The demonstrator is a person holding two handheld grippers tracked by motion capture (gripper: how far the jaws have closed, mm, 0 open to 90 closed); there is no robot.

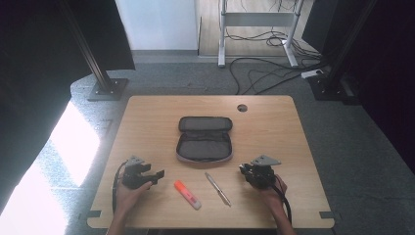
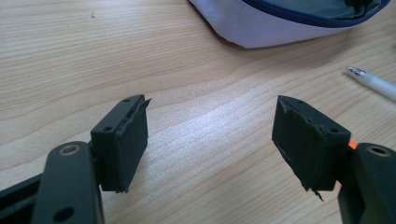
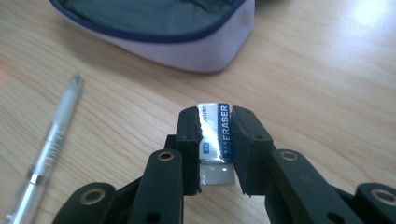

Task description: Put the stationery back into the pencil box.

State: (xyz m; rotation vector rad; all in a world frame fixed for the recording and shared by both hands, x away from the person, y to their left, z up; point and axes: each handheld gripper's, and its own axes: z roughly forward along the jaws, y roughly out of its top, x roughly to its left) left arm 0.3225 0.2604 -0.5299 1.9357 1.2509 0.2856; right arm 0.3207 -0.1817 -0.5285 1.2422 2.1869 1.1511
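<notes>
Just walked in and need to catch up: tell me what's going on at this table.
A person sits at a wooden table with a gripper in each hand. The right gripper is clamped on a small eraser, just in front of an open pencil case. The left gripper is open and holds nothing. An orange highlighter and a pen lie on the table between the two hands.

A wooden table (image 1: 274, 122) carries an open pencil case (image 1: 204, 139) at centre, a highlighter (image 1: 187, 194) at six o'clock, a pen (image 1: 218, 189) beside it.
</notes>
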